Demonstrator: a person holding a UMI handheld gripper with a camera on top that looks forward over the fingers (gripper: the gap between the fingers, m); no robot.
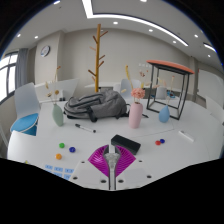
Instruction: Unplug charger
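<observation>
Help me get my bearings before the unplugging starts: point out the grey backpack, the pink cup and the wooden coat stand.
grey backpack (92, 103): gripper view, on its top flap.
pink cup (134, 115): gripper view, on its side wall.
wooden coat stand (96, 60): gripper view, on its upright pole.

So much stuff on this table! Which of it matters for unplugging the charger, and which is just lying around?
For the job:
- gripper
- small dark object between its fingers, possibly the charger; I cannot tell for sure

Just lying about:
- grey backpack
- pink cup
- wooden coat stand
- coloured balls
- orange-topped frame
</observation>
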